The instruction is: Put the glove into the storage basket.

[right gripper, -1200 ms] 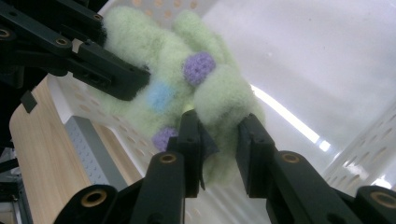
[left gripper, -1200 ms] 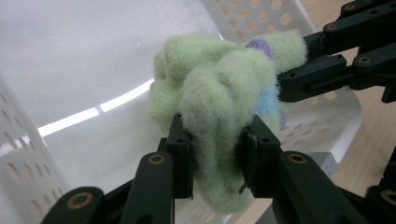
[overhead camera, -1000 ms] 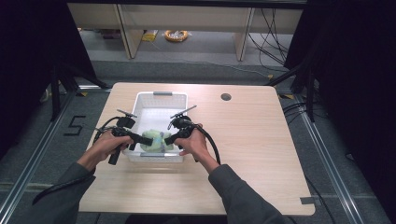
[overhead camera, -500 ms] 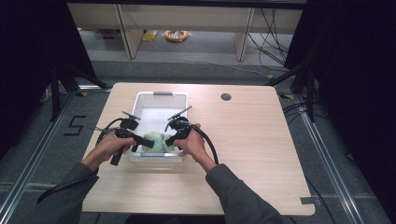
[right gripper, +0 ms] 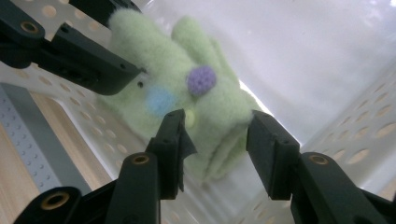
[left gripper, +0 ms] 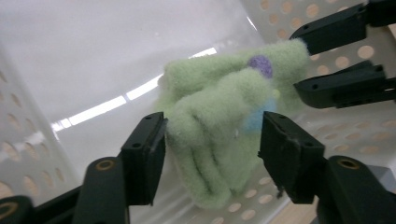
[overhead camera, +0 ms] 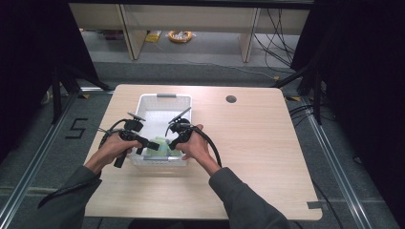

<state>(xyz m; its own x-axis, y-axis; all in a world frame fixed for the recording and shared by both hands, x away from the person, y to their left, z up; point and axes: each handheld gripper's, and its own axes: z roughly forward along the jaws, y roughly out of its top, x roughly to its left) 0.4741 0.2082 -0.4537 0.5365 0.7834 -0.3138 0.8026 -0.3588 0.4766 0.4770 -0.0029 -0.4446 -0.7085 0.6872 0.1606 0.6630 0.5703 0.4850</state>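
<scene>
Fingers, left gripper [left gripper: 212, 142]: your jaws have just been opening; they stand spread either side of the green glove [left gripper: 219, 126], the left pad [left gripper: 149, 154] at the fleece edge, the right pad clear of it.
Fingers, right gripper [right gripper: 215, 140]: your jaws have just been opening too; spread, with the glove's lower edge between them and no pinch visible.
Glove position: it lies in the near end of the white basket [overhead camera: 165, 102], leaning against the perforated near wall, purple and blue dots facing up.
Hands: your left hand [overhead camera: 112, 148] and right hand [overhead camera: 193, 145] hover at the basket's near rim, on the wooden table [overhead camera: 267, 157].
Step in hand: by this reading, you are releasing the glove into the basket.
Next move: lift both grippers straight up, keeping the pads off the fleece so that nothing snags.
</scene>
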